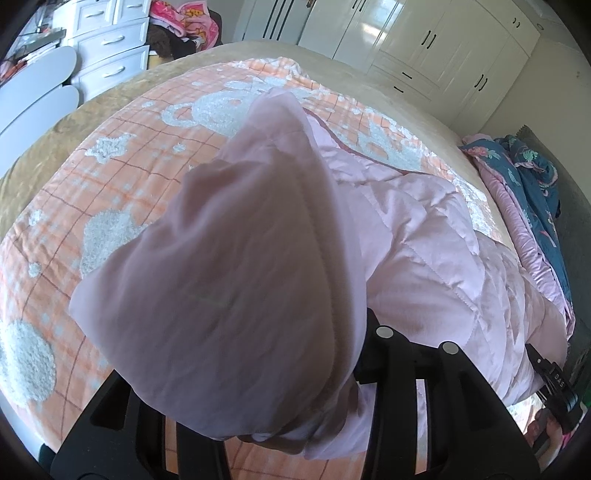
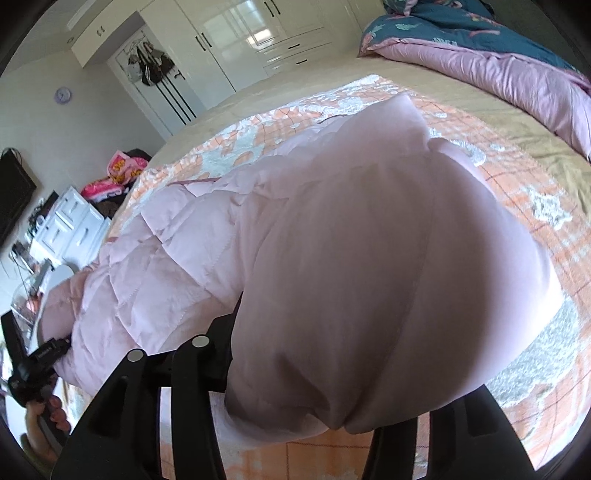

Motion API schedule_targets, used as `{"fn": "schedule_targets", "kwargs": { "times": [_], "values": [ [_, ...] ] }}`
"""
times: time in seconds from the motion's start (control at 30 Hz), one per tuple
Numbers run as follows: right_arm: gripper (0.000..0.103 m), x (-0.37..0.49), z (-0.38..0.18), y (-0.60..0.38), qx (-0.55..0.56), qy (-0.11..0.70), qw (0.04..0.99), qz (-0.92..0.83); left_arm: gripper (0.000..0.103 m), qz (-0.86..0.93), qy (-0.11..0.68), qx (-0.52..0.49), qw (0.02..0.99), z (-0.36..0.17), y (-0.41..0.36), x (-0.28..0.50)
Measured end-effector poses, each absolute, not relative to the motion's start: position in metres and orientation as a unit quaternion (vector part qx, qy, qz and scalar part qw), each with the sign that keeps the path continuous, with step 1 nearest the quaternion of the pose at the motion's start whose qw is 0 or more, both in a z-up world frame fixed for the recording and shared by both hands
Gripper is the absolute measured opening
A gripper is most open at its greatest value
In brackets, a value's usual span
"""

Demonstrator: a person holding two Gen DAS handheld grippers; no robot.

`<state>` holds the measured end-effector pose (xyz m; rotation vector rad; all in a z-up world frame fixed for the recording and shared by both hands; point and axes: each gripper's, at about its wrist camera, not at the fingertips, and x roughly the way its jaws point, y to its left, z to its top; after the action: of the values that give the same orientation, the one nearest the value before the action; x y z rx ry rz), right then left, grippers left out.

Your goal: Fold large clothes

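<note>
A pale pink quilted jacket (image 1: 424,236) lies across the orange checked blanket (image 1: 110,177) on the bed. My left gripper (image 1: 295,398) is shut on the jacket's edge; a lifted flap of it drapes over the fingers and hides the tips. My right gripper (image 2: 295,387) is shut on the jacket (image 2: 177,243) too, with a lifted flap covering its fingers. The right gripper shows at the right edge of the left wrist view (image 1: 554,387), and the left gripper at the left edge of the right wrist view (image 2: 33,365), each at an opposite end of the jacket.
A blue and pink duvet (image 2: 498,55) is bunched at the bed's head end. White wardrobes (image 1: 424,40) stand beyond the bed. A white chest of drawers (image 1: 110,48) with pink cloth (image 1: 184,18) piled beside it stands at the bed's far corner.
</note>
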<state>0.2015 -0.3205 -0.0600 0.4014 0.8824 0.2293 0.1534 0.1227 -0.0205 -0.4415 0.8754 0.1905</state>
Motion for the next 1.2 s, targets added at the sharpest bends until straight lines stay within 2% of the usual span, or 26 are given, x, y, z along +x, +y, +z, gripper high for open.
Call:
{"fn": "schedule_targets", "kwargs": {
  "times": [0.4,0.9,1.0,1.1,1.2],
  "values": [
    [0.081,0.201,-0.055,-0.316,0.207,0.435,0.869,0.115,0.035,0.087,0.419,-0.22,0.877,-0.024,0.128,0.152],
    [0.087,0.153,-0.033,-0.335,0.187,0.419,0.886,0.066,0.044,0.085,0.419,-0.214,0.878,-0.023,0.128,0.143],
    [0.097,0.139,-0.018,-0.334,0.157,0.383,0.909,0.046,0.05,0.084,0.422,-0.214,0.877,-0.021,0.129,0.141],
    [0.098,0.135,-0.004,-0.329,0.13,0.362,0.922,0.045,0.059,0.082,0.423,-0.21,0.878,-0.018,0.128,0.135],
    [0.099,0.143,-0.006,-0.319,0.123,0.372,0.918,0.063,0.064,0.08,0.422,-0.208,0.879,-0.014,0.128,0.131]
  ]
}}
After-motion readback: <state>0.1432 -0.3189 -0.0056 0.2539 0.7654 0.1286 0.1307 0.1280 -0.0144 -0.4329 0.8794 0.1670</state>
